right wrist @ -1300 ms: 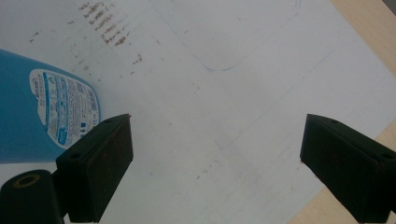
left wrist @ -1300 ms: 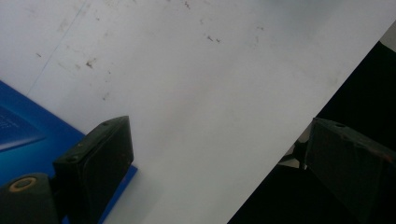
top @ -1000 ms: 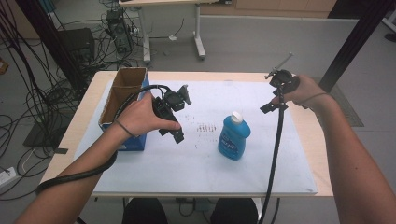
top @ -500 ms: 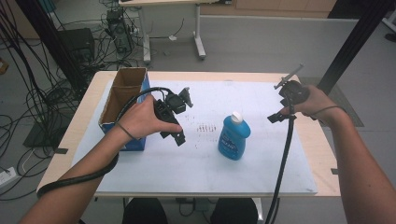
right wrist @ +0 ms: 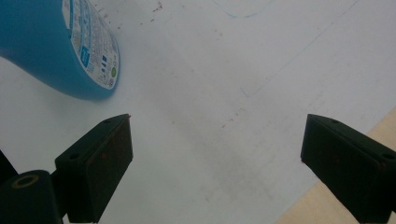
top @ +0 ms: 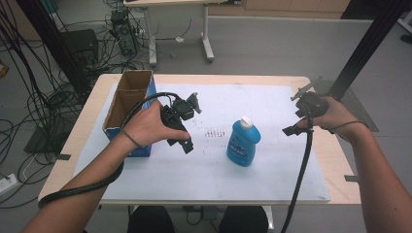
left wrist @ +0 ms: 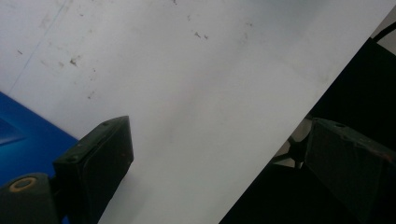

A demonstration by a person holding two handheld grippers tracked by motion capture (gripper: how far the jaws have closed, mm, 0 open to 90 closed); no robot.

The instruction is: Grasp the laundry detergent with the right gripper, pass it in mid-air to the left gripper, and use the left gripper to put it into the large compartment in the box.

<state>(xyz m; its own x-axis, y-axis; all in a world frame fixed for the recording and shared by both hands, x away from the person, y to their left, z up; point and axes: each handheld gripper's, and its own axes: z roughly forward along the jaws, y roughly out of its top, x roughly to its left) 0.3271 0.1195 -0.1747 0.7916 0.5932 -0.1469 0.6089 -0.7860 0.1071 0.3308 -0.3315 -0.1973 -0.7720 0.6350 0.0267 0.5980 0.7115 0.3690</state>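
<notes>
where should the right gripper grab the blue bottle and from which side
Grip the blue bottle around its narrower upper body, below the white cap. It stands upright and apart from everything else, so the open right gripper could probably come in level from the bottle's right.

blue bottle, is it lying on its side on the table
No, the blue bottle stands upright on the white sheet, white cap up.
</notes>
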